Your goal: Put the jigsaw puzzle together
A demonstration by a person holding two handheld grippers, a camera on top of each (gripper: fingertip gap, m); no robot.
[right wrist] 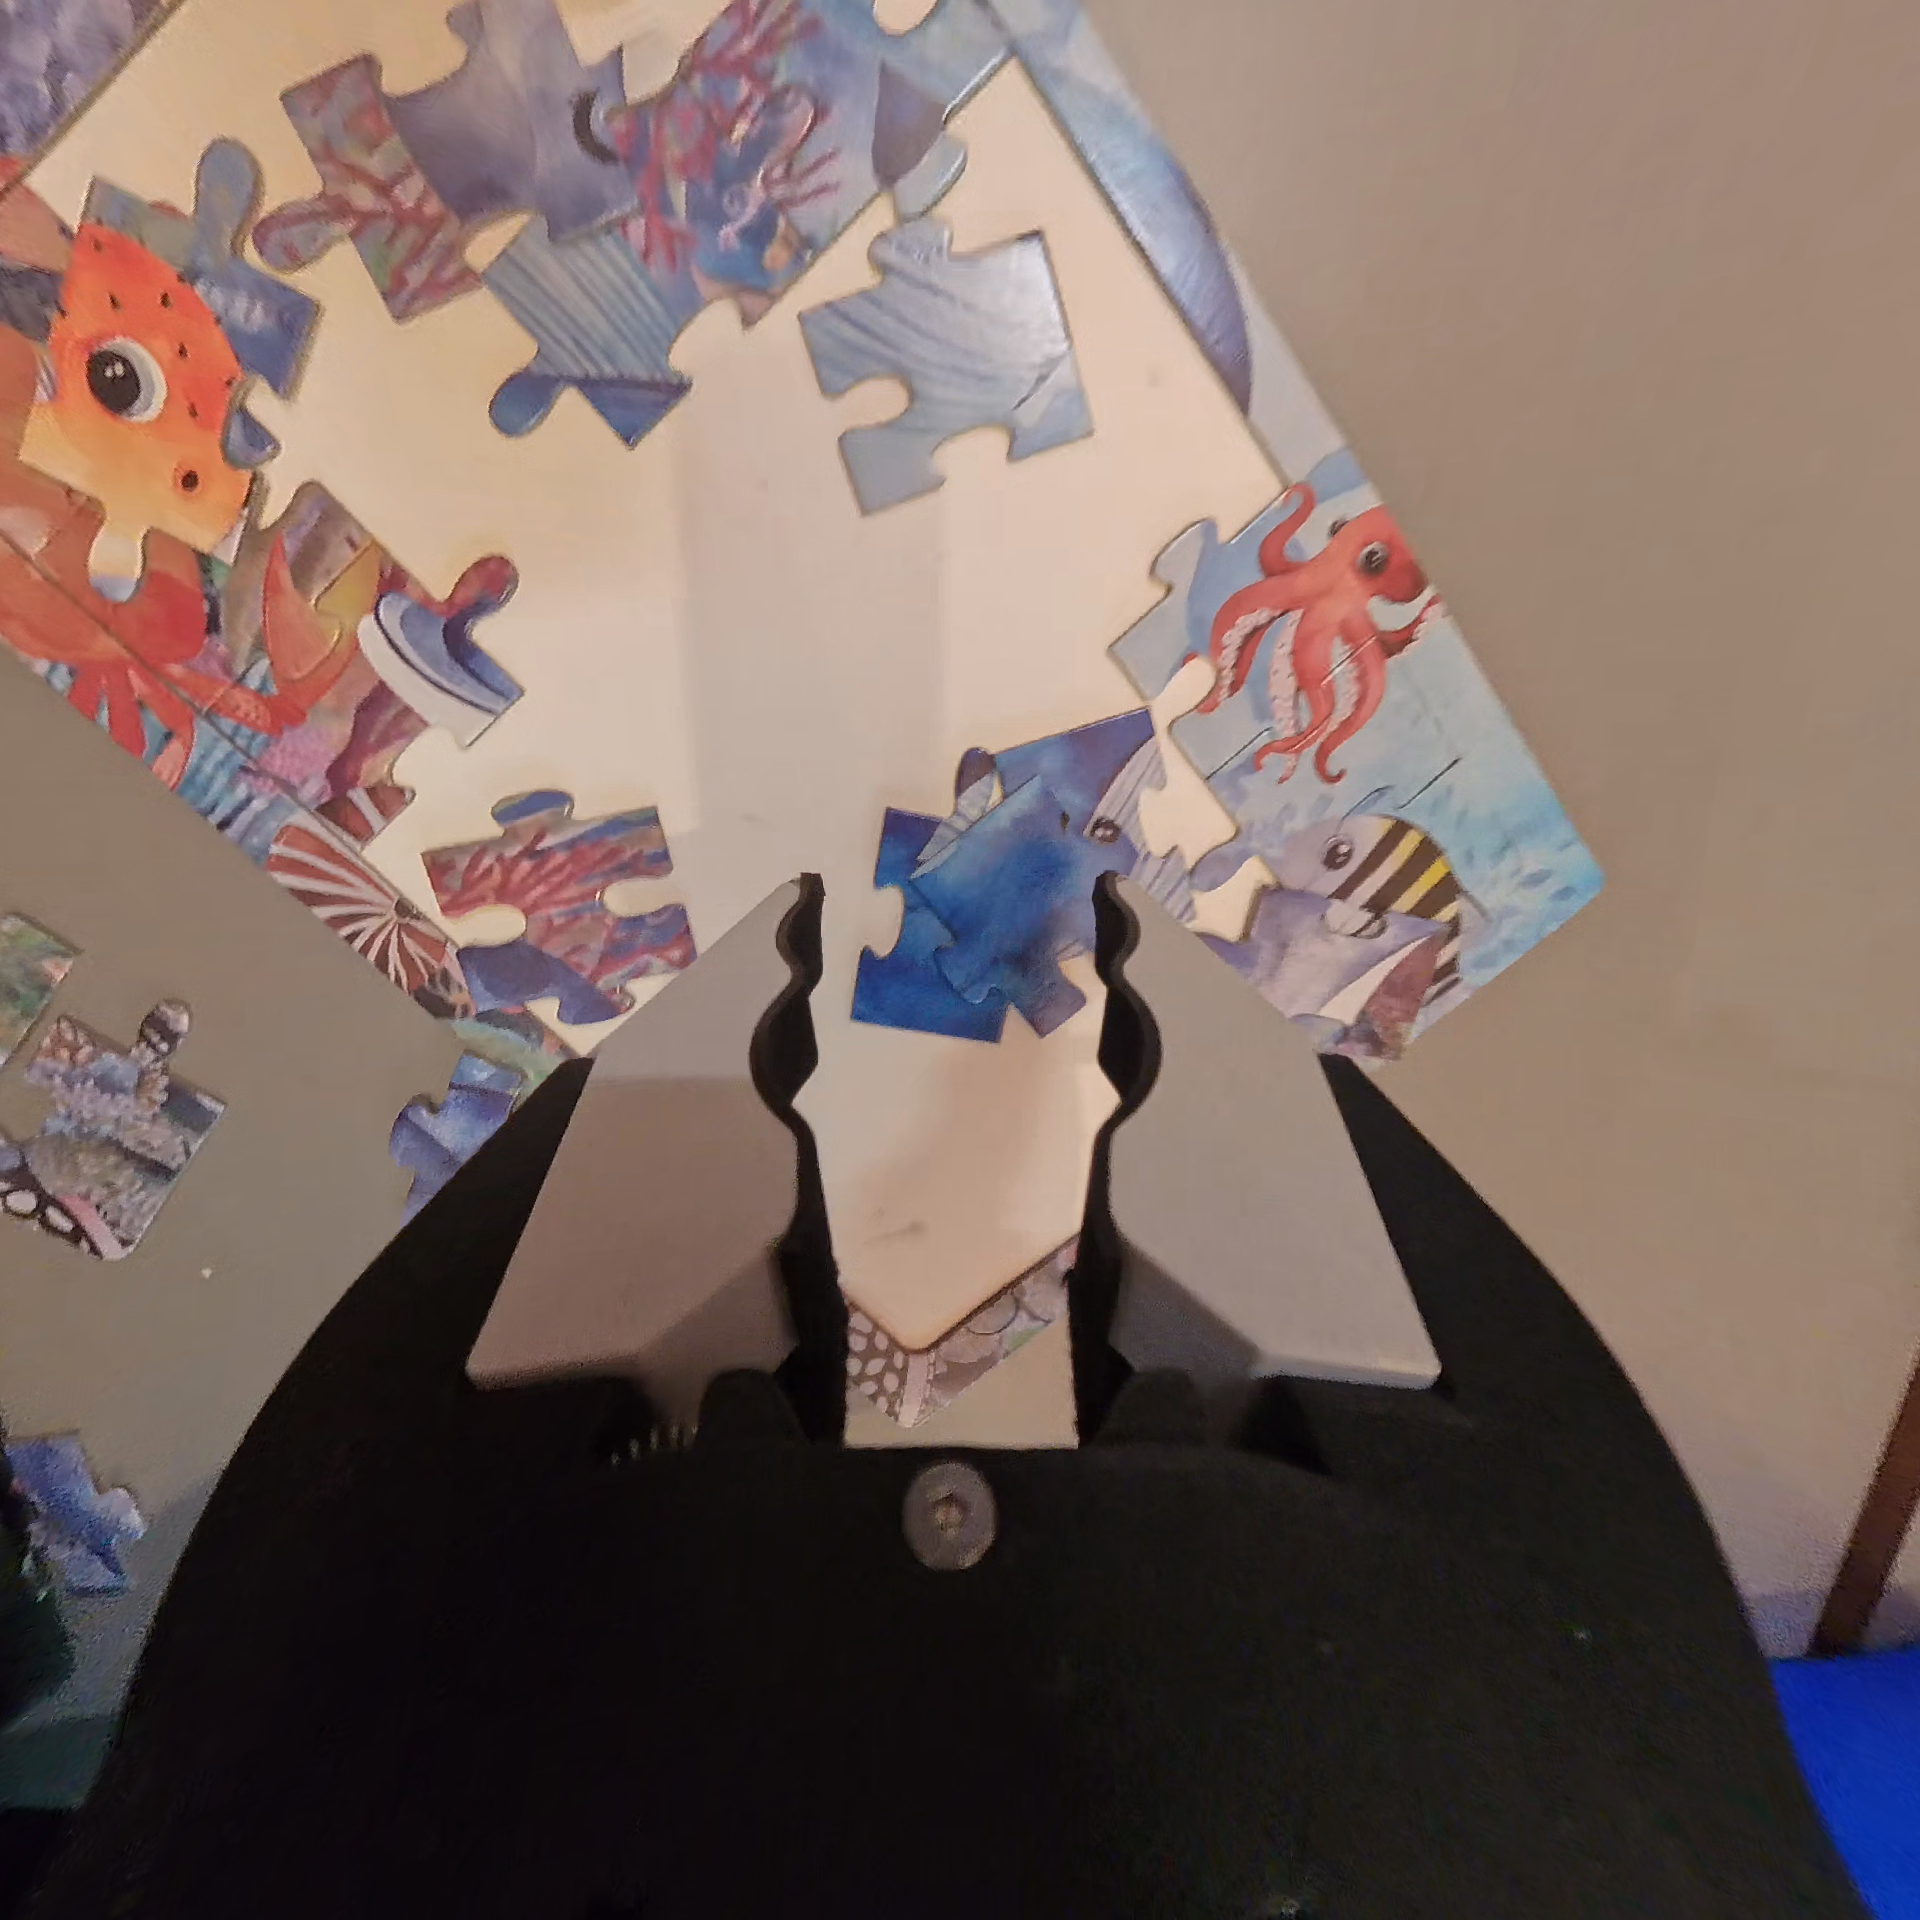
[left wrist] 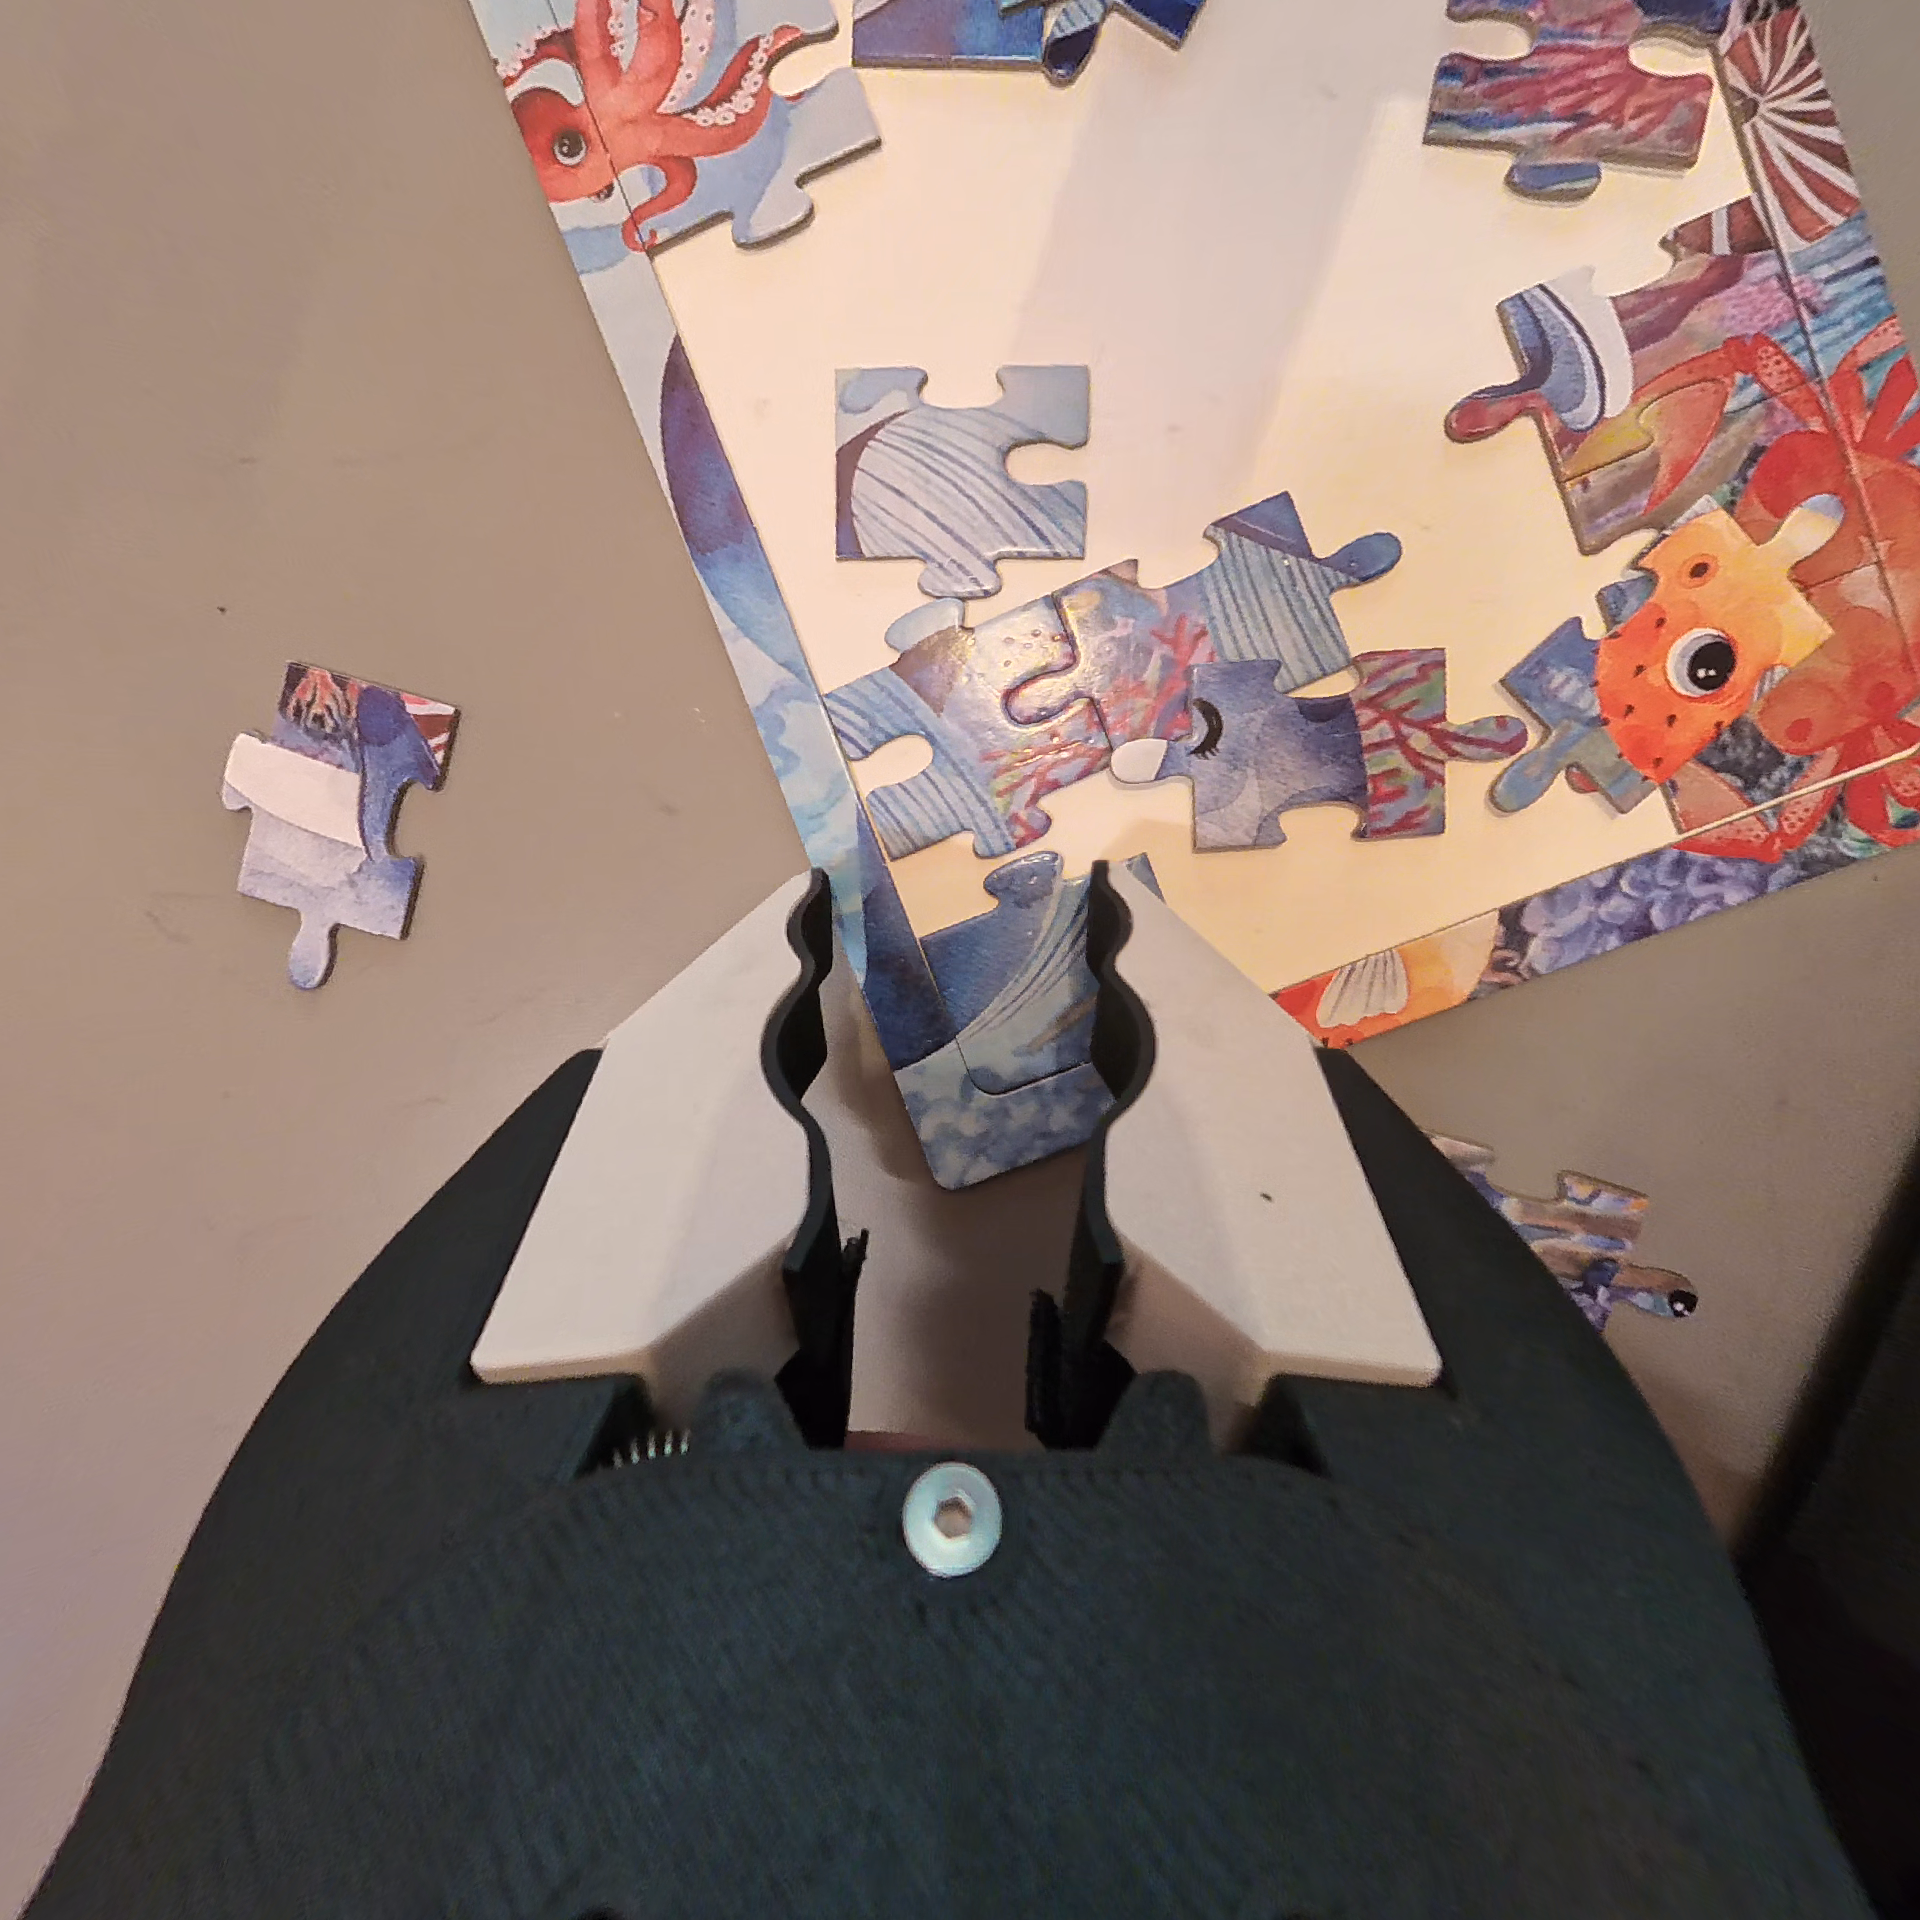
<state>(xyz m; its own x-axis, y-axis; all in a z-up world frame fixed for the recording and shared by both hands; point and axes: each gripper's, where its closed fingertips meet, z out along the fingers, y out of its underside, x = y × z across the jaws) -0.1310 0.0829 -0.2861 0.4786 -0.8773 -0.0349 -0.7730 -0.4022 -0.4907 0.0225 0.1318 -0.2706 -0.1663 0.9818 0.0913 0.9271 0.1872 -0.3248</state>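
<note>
A puzzle tray (left wrist: 1195,260) with a cream floor and sea-picture border lies on the beige table; it also shows in the right wrist view (right wrist: 748,644). Loose pieces lie on it: a pale striped piece (left wrist: 961,478), a joined blue and coral cluster (left wrist: 1143,717), an orange fish piece (left wrist: 1704,644). My left gripper (left wrist: 961,883) is open and empty over the tray's near corner, above a blue piece (left wrist: 1008,956) set there. My right gripper (right wrist: 961,888) is open and empty just before two overlapping dark blue pieces (right wrist: 997,914). An octopus piece (right wrist: 1320,634) sits in the border.
Loose pieces lie off the tray on the table: one with peeling white backing (left wrist: 332,821) at the left, one (left wrist: 1569,1236) by the left gripper's right side, several (right wrist: 104,1132) at the left in the right wrist view. A brown leg (right wrist: 1870,1507) and blue floor (right wrist: 1849,1766) show at the right. Some 15 cm of space lies between my two pairs of fingers.
</note>
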